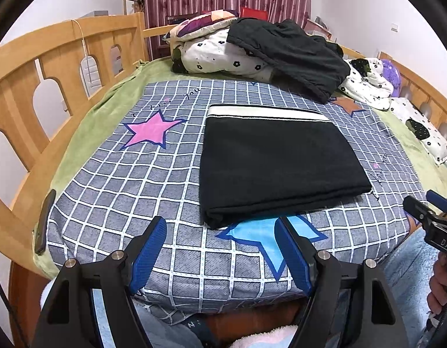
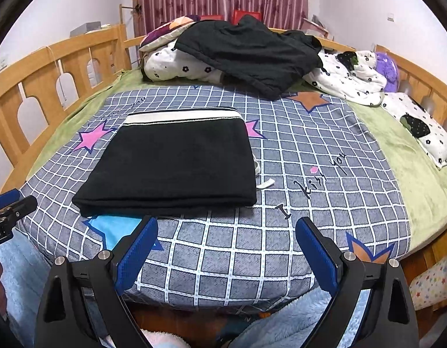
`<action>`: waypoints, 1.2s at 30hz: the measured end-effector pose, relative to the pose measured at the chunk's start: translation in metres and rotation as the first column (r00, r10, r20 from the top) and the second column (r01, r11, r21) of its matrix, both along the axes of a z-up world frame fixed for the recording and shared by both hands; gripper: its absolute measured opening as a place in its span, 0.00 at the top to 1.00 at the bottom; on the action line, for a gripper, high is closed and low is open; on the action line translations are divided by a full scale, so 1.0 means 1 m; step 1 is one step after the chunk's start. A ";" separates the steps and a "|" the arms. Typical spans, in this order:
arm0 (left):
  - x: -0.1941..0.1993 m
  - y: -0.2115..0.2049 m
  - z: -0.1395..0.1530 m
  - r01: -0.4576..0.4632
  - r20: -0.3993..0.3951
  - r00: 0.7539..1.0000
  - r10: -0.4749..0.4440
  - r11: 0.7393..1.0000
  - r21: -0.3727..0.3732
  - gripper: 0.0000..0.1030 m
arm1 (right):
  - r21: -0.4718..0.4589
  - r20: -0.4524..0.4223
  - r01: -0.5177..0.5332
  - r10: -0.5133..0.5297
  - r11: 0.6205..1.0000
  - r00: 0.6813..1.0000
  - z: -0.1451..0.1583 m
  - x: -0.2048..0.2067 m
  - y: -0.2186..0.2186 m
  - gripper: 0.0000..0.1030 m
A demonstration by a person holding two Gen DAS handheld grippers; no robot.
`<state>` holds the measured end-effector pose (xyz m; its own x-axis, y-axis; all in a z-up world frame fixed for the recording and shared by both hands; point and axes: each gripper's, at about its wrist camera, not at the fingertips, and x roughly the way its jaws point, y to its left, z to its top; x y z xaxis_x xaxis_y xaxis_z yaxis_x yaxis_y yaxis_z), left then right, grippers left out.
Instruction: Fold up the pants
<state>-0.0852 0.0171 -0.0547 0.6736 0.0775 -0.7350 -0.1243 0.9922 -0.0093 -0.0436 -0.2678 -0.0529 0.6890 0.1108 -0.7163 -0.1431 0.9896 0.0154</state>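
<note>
The black pants point(image 1: 278, 162) lie folded into a flat rectangle on the checked bedspread point(image 1: 130, 191), white waistband at the far edge. They also show in the right wrist view point(image 2: 177, 165), with a white drawstring end point(image 2: 265, 184) poking out at their right side. My left gripper point(image 1: 222, 227) is open and empty, just in front of the pants' near edge. My right gripper point(image 2: 226, 227) is open and empty, near the pants' front right corner. Each gripper shows at the edge of the other's view, the right one point(image 1: 426, 208) and the left one point(image 2: 12, 203).
A pile of unfolded black clothes point(image 1: 293, 55) lies on flowered quilts point(image 1: 223, 55) at the head of the bed. A dark phone-like object point(image 1: 45, 223) lies at the bed's left edge. Wooden rails point(image 1: 49, 66) run along both sides. The person's light blue fleece legs point(image 2: 20, 275) are at the foot.
</note>
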 end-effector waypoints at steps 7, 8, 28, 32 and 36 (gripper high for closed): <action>-0.002 -0.002 0.002 -0.004 0.003 1.000 0.004 1.000 0.008 0.27 | -0.010 0.000 0.011 -0.011 1.000 1.000 0.000 -0.003 -0.002 0.08; -0.001 -0.002 0.002 -0.002 0.004 1.000 0.002 1.000 0.008 0.27 | -0.011 -0.001 0.014 -0.014 1.000 1.000 -0.001 -0.004 -0.002 0.08; -0.002 -0.008 0.003 -0.003 0.000 1.000 0.003 1.000 0.005 0.27 | -0.008 -0.001 0.026 -0.026 1.000 1.000 0.000 -0.008 -0.009 0.08; -0.002 -0.006 0.003 0.001 0.002 1.000 -0.001 1.000 -0.002 0.27 | -0.007 0.001 0.027 -0.027 1.000 1.000 0.001 -0.008 -0.009 0.08; -0.003 -0.006 0.003 0.000 0.001 1.000 0.000 1.000 -0.002 0.27 | -0.008 0.007 0.029 -0.029 1.000 1.000 0.003 -0.009 -0.009 0.08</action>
<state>-0.0880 0.0114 -0.0515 0.6746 0.0763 -0.7342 -0.1244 0.9922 -0.0112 -0.0522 -0.2770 -0.0501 0.6964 0.0847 -0.7126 -0.1145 0.9934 0.0061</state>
